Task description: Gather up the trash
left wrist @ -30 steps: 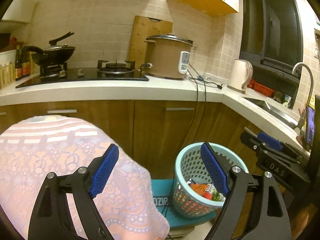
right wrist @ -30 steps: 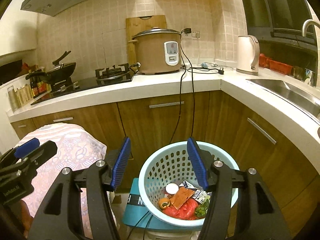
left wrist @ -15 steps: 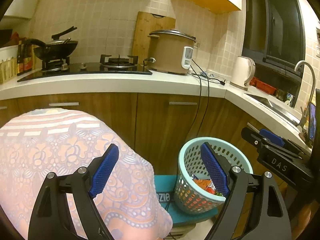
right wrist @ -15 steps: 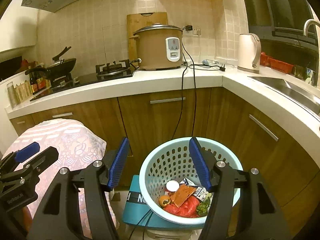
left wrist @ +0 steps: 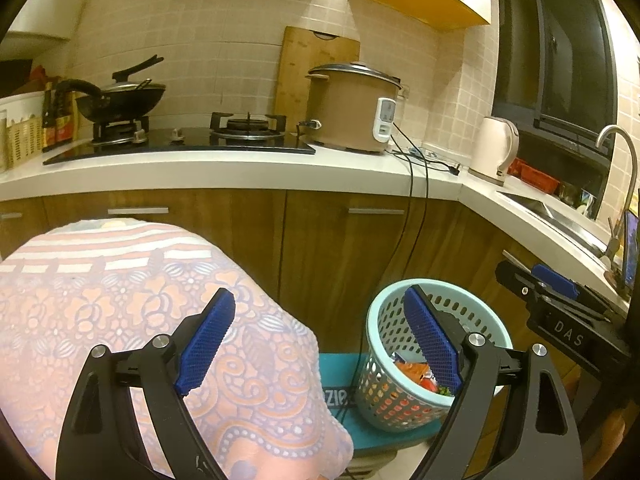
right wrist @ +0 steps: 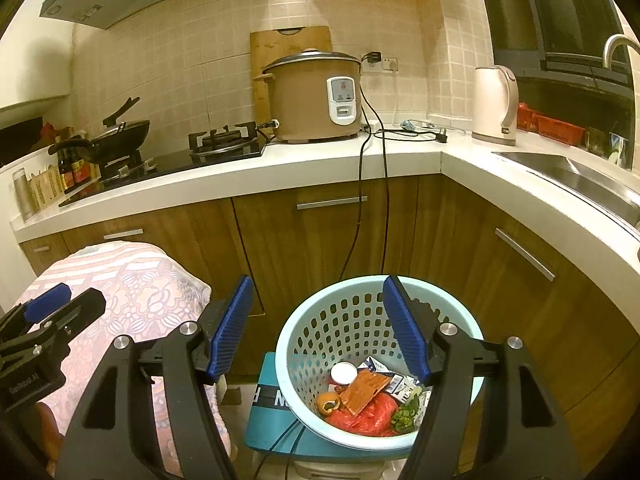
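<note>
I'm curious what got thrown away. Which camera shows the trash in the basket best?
The right wrist view: it looks down into the basket, showing the trash clearly, a red bag, an orange wrapper, a white lid and greens. The left wrist view sees the basket from the side, so only slivers show, partly behind a finger.

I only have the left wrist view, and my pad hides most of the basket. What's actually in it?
Observer: From the right wrist, the basket holds a red bag, an orange wrapper, a white cap and some greens.
Operator: Is the right gripper holding anything?
Observer: No. The right gripper has nothing between its pads, and its jaws are opening above the basket.
Operator: What does the basket stand on?
Observer: On a teal box, with a black cable hanging from the counter and running down behind the basket.
</note>
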`<state>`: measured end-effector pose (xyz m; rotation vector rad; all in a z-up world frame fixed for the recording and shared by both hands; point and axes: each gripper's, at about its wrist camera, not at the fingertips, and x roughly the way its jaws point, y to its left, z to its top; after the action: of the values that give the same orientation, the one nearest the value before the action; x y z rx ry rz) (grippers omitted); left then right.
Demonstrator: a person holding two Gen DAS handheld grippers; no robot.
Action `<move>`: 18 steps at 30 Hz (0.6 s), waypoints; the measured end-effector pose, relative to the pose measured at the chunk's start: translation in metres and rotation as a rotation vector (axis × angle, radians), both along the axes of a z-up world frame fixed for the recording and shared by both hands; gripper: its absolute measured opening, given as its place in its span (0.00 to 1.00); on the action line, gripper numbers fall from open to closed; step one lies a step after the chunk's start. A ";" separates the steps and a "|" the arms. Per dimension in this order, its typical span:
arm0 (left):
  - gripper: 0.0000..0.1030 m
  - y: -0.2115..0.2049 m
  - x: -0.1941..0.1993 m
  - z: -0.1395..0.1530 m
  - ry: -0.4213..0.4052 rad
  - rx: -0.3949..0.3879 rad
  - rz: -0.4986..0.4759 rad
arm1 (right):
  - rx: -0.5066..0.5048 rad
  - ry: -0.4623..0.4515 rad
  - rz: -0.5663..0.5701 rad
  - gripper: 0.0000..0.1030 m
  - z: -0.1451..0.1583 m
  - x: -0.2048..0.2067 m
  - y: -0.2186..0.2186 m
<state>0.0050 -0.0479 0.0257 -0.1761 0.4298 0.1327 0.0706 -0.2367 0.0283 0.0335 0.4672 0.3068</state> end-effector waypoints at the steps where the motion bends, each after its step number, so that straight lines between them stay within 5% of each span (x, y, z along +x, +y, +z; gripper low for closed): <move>1: 0.82 0.000 0.000 0.000 -0.001 -0.001 0.000 | 0.002 0.001 0.001 0.63 0.000 0.000 0.000; 18: 0.83 0.003 -0.001 0.000 0.000 -0.005 0.000 | 0.025 0.012 0.008 0.68 0.000 0.003 -0.002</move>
<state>0.0039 -0.0450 0.0259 -0.1816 0.4301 0.1320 0.0738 -0.2385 0.0283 0.0576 0.4753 0.3199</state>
